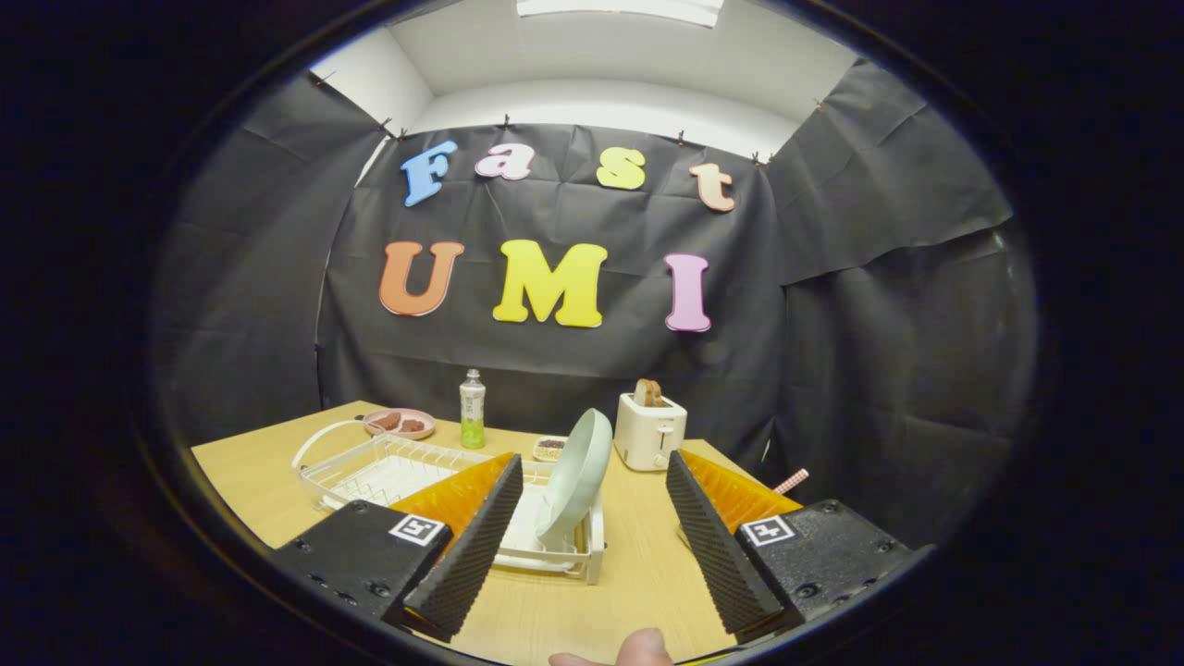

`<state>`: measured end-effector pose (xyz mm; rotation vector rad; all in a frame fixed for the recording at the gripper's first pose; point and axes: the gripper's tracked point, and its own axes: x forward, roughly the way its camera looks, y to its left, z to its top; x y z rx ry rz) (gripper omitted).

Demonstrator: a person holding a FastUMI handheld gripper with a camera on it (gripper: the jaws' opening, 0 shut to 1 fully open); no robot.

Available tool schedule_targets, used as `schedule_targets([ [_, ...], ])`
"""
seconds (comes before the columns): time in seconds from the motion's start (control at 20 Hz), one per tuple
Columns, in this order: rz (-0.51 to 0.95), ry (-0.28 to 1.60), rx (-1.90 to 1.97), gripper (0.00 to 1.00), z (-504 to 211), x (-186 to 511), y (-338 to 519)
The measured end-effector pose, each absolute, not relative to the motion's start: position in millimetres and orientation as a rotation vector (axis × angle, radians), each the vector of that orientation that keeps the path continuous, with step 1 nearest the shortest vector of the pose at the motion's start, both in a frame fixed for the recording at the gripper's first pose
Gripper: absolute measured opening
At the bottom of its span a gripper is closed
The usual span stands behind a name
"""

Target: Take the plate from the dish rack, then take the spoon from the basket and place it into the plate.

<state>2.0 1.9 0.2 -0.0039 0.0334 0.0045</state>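
Black cloth walls close in a pale wooden bench (638,573), and nearest on it the gripper (592,541) hovers with its fingers (467,546) spread wide and holding nothing, a fingertip (638,647) of the person showing just below them. Just ahead, between the fingers and slightly toward the left one, the pale green plate (578,476) stands on edge, leaning, at the near right end of the white dish rack (388,467), so the grasp likely needs a straight advance onto its rim. Beyond stand a toaster (650,427), a green bottle (473,409) and a pink dish (400,423) by the far edge; a striped handle (792,481), maybe the spoon's, pokes out behind the right finger.
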Motion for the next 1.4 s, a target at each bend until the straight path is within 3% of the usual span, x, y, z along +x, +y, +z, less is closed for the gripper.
schedule_targets([
  [0.4,0.003,0.058,0.009,1.0,4.5,8.3,-8.8],
  [1.05,0.147,0.152,-0.023,1.0,85.0,43.9,-22.3],
  [1.4,0.205,0.282,-0.049,1.0,86.7,89.0,7.9],
])
